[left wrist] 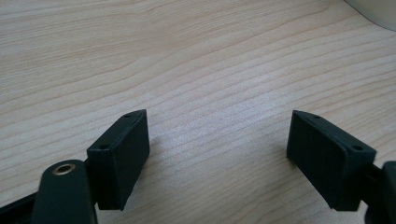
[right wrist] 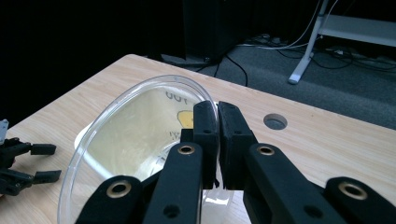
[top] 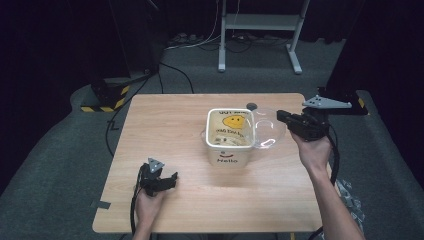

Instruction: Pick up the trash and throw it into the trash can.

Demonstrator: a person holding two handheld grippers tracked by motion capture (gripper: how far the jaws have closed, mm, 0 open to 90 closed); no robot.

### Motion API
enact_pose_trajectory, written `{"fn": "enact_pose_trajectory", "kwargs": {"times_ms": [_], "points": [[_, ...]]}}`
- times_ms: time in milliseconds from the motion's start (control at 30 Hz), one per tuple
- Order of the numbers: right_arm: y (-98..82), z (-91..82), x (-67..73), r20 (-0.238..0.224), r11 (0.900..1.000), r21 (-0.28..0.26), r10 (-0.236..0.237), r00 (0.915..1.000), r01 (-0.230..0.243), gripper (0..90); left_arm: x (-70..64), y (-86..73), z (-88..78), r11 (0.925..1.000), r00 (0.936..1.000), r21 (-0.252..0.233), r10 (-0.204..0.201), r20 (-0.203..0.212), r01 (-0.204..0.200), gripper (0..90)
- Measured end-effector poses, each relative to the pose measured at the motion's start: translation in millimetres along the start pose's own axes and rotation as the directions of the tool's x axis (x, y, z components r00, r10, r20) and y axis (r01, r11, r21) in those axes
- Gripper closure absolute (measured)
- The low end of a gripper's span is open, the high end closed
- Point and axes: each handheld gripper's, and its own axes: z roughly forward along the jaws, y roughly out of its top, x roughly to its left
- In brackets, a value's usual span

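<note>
A cream square tub (top: 229,137) with a yellow smiley inside and "Hello" on its front stands at the middle of the table. My right gripper (top: 283,117) is shut on the rim of a clear round bowl (top: 267,129), held tilted just right of the tub's rim. In the right gripper view the clear bowl (right wrist: 135,140) stands on edge in front of the tub, pinched between the fingertips (right wrist: 205,122). My left gripper (top: 172,179) rests low near the table's front left, open; its pads (left wrist: 122,154) have bare wood between them.
The wooden table (top: 165,125) has a round cable hole (top: 251,106) behind the tub. A white desk frame (top: 260,30) and cables lie on the grey floor beyond. The left gripper (right wrist: 28,163) appears far off in the right gripper view.
</note>
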Motion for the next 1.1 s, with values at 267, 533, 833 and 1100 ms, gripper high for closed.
{"fn": "enact_pose_trajectory", "kwargs": {"times_ms": [267,533,833,1100], "points": [[6.6,13.6,6.1,-0.008,1.000,0.004,-0.002,1.0000,0.002,87.1,0.0,0.0,0.0,1.0000,1.0000,0.000,0.000,0.000,0.000,21.2],[9.3,28.1,10.4,-0.013,1.000,0.013,0.012,0.9998,-0.011,87.1,0.0,0.0,0.0,1.0000,1.0000,0.000,0.000,0.000,0.000,21.2],[9.6,41.5,13.0,-0.014,1.000,0.016,0.021,0.9997,-0.021,87.0,0.0,0.0,0.0,1.0000,1.0000,0.000,0.000,0.000,0.000,21.2],[10.2,51.8,17.9,-0.014,1.000,0.021,0.015,0.9998,-0.015,87.0,0.0,0.0,0.0,1.0000,1.0000,0.000,0.000,0.000,0.000,21.2]]}}
